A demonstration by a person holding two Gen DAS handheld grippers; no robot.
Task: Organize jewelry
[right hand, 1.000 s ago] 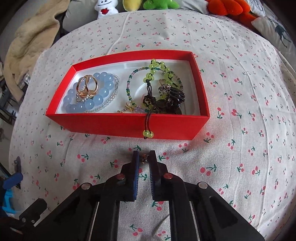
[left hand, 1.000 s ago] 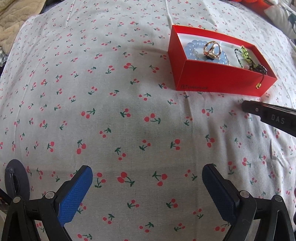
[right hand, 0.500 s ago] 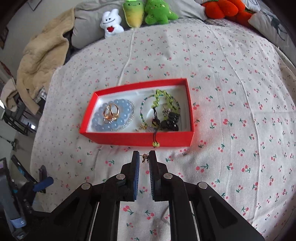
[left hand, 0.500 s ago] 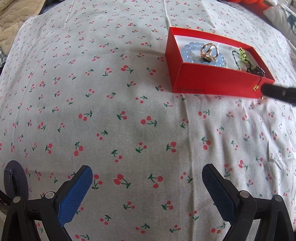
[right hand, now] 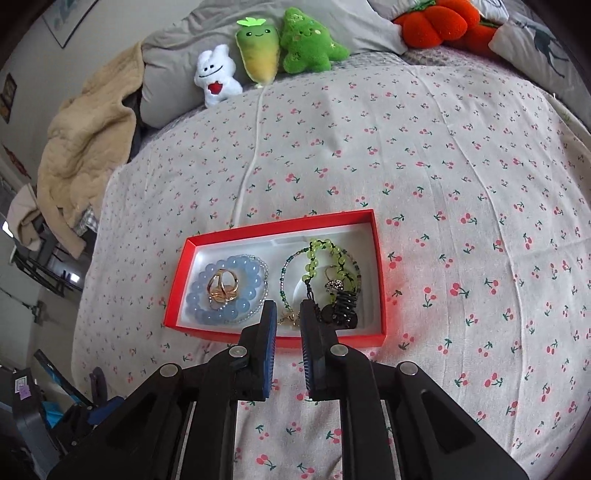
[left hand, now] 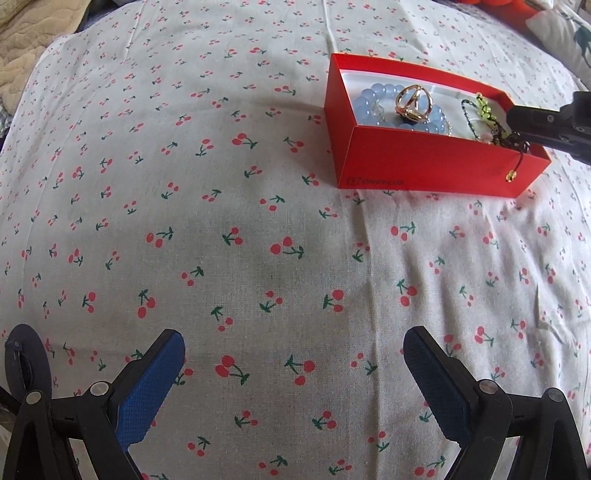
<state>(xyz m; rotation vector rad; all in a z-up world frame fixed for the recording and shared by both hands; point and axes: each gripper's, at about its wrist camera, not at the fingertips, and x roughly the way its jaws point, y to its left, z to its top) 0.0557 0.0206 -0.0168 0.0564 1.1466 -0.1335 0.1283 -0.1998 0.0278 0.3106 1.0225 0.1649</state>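
Note:
A red box (right hand: 280, 226) with a white lining lies on the cherry-print sheet. In it are a pale blue bead bracelet (right hand: 207, 306) with a gold ring (right hand: 221, 288) on top, a green bead string (right hand: 317, 258) and a dark clip (right hand: 341, 306). My right gripper (right hand: 288, 308) hovers over the box's near wall, its jaws opening with a narrow gap and nothing pressed between them. A small gold piece (right hand: 290, 318) shows through the gap, lying in the box. My left gripper (left hand: 293, 339) stands wide open over bare sheet, well short of the box (left hand: 424, 166). The right gripper (left hand: 546, 125) reaches in at that view's right edge.
Plush toys (right hand: 273, 55) and a grey pillow (right hand: 177, 74) line the far end of the bed. An orange plush (right hand: 436, 22) sits at the far right and a beige blanket (right hand: 85, 147) hangs off the left edge. A dark cord with yellow beads (left hand: 511, 175) dangles over the box's front wall.
My right gripper has risen and come over the box's near wall, and its jaws have parted. The small gold piece held between its tips earlier is no longer gripped. The left gripper has stayed put.

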